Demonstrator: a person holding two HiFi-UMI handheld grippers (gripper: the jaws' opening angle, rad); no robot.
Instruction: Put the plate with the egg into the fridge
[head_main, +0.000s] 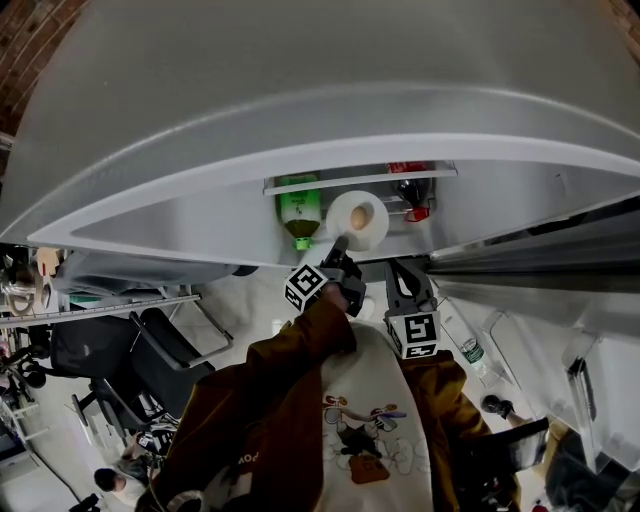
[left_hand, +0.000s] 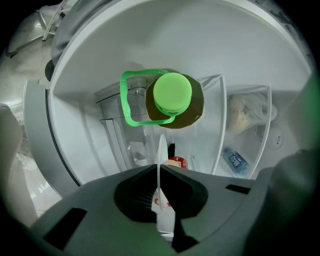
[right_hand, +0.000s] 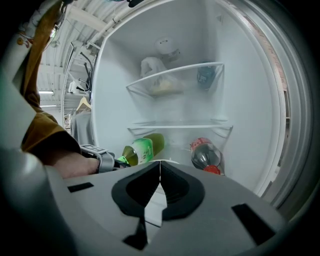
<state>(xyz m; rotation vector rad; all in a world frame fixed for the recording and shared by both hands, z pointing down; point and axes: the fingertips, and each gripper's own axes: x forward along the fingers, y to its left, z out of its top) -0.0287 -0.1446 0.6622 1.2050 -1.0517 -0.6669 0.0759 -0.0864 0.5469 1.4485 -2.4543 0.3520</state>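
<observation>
A white plate (head_main: 350, 228) with a brown egg (head_main: 362, 216) on it is held just inside the open fridge (head_main: 200, 215), over the lower shelf. My left gripper (head_main: 340, 246) is shut on the plate's near rim. In the left gripper view the plate (left_hand: 160, 155) shows edge-on, pinched between the closed jaws of the left gripper (left_hand: 160, 169). My right gripper (head_main: 399, 266) hovers to the plate's right, in front of the fridge. In its own view the right gripper (right_hand: 160, 167) is shut with nothing between its jaws.
A green-capped tea bottle (head_main: 299, 211) lies left of the plate and a red-capped dark bottle (head_main: 412, 196) lies right of it. Upper glass shelves (right_hand: 175, 72) hold a white bag and a small bottle. Chairs (head_main: 165, 365) stand at the lower left.
</observation>
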